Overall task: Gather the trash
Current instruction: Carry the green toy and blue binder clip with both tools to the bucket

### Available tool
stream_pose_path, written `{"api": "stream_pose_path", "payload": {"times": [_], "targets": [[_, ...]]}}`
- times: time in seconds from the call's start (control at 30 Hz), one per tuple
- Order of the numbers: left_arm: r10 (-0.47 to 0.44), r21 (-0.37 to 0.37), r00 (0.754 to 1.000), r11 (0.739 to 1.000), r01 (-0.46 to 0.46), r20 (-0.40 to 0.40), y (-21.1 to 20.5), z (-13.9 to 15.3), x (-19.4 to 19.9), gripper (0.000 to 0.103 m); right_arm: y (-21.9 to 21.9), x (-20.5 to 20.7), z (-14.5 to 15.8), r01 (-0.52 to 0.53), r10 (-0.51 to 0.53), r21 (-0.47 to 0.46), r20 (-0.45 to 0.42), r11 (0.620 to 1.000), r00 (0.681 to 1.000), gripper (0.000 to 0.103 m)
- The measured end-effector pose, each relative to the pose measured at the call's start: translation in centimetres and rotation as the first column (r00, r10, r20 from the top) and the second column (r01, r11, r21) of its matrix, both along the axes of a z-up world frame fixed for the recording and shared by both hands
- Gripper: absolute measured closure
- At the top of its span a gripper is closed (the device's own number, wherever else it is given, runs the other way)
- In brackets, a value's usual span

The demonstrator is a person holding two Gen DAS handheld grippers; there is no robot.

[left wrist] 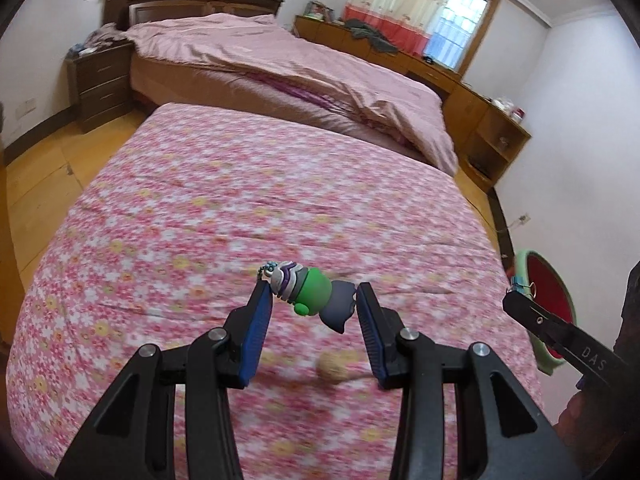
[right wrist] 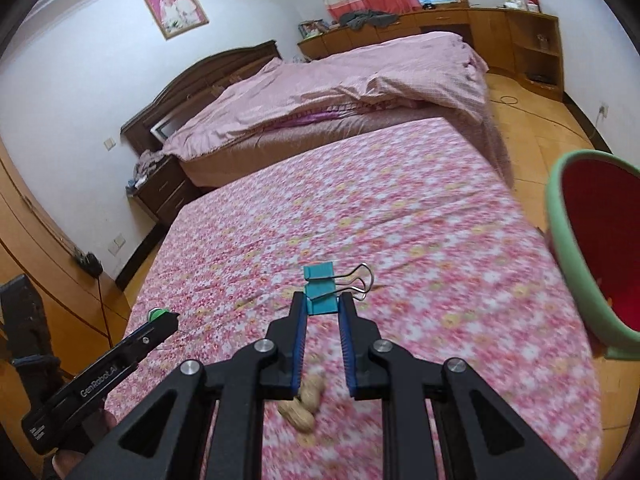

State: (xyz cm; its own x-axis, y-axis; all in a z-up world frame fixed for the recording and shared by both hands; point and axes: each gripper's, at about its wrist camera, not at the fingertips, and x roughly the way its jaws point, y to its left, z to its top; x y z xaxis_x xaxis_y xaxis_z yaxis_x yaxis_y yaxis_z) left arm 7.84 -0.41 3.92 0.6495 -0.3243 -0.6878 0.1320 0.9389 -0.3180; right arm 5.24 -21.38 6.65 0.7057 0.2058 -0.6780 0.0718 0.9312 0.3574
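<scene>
The left gripper reads "GenRobot.AI" (last letters perhaps unclear); the right gripper reads "DAS".

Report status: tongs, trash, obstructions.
Left tongs shut on toy keychain. Right tongs shut on binder clip. Peanuts remain on bedspread. Bin right, unobstructed.
</scene>
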Motion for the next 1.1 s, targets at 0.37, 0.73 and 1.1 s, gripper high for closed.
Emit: {"api": "stream_pose_path", "payload": {"times": [0.37,0.73,1.1], "targets": [[-0.163,0.014,0.987,0.987,0.163,0.013,-7.6,2.0,-1.3,0.059,-6.6,-4.8,1.1,0.133,-0.134,0.031,0.036,0.991,0.99,0.085],[-0.325,0.057,0.945,0.945,0.323,0.022,-17.1,2.7,-0.9,0.06,-15.2,-8.4,0.8,0.29,-0.294,0.079,0.044,0.954,0.955,0.085],[-0.553,0.128,0.832,0.83,0.543,0.051,-28.8,2.5,-0.1,0.059,-23.4,-9.2,-0.4,0.403,-0.407,0.109,0.012,0.909,0.913,0.085]]}}
